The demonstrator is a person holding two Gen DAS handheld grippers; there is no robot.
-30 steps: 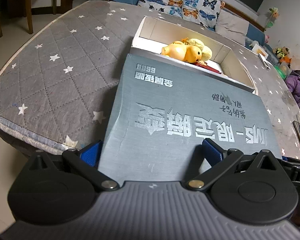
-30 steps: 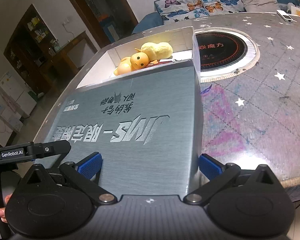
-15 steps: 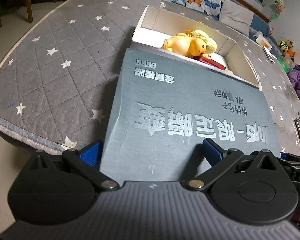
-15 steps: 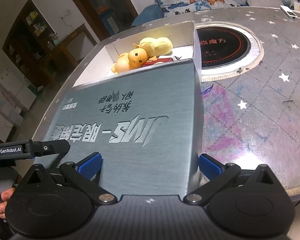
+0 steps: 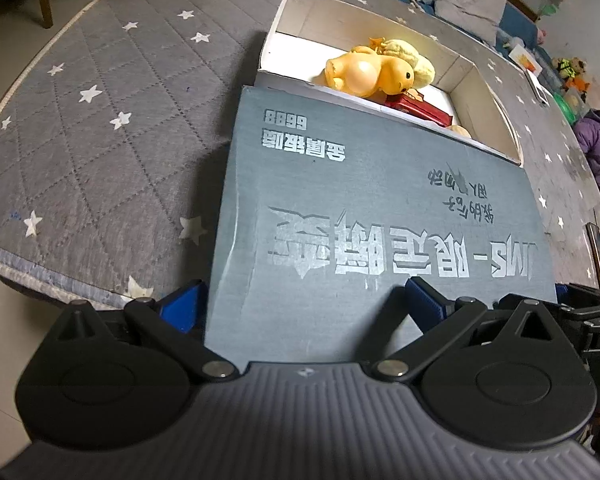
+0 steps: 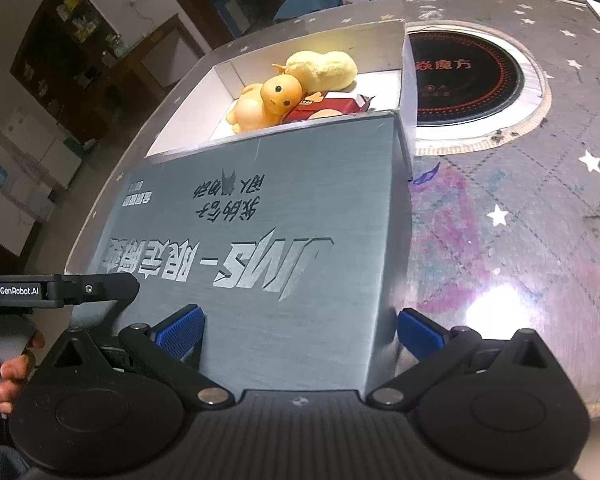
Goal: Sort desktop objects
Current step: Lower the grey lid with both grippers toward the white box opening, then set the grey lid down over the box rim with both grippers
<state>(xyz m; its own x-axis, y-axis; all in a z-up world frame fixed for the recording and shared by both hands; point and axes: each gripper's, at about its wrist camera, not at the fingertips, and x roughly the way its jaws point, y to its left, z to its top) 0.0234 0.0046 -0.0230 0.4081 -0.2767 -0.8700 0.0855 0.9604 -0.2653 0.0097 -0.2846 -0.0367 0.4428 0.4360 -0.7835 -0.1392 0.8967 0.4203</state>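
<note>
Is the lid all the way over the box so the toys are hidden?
No, the grey lid covers only the near part of the box, and the orange toy still shows inside.

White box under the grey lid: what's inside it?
In the white box: an orange toy duck, a pale yellow plush, a red packet. The grey lid covers the near part; anything there is hidden.
</note>
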